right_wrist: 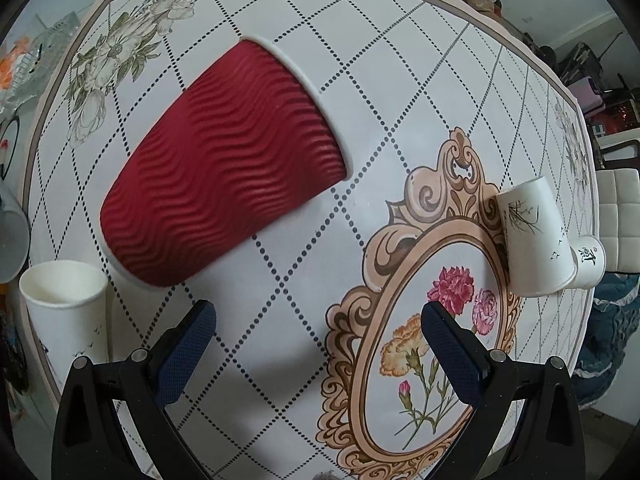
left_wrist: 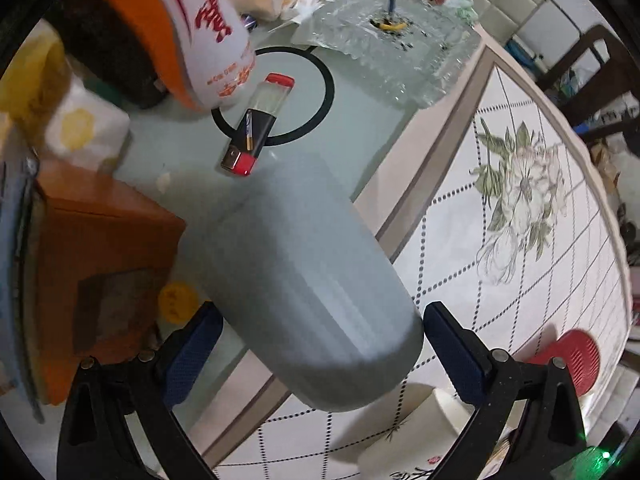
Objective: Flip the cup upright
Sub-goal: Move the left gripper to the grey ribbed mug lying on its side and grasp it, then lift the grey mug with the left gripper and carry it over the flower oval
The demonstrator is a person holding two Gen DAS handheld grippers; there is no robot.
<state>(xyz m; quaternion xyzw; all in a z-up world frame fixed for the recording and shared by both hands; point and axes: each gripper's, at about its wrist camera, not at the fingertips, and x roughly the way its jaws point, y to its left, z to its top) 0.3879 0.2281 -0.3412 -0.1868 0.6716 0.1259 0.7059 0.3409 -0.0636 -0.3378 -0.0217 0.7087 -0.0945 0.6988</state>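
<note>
In the left wrist view a grey cup [left_wrist: 304, 280] stands upside down on the table, closed base towards me, between the open fingers of my left gripper [left_wrist: 320, 336]; neither pad touches it. In the right wrist view a red ribbed cup [right_wrist: 224, 168] with a white rim stands upside down on the patterned tablecloth [right_wrist: 400, 80], ahead and left of my right gripper [right_wrist: 318, 332], which is open and empty. The red cup's base [left_wrist: 572, 354] also shows at the lower right of the left wrist view.
A white paper cup [right_wrist: 66, 312] stands upright at the left, two more white cups [right_wrist: 536, 236] stand upside down at the right. A lighter [left_wrist: 256, 128], glass ashtray [left_wrist: 392, 44], white bottle [left_wrist: 208, 28] and brown box [left_wrist: 104, 264] crowd the glass area.
</note>
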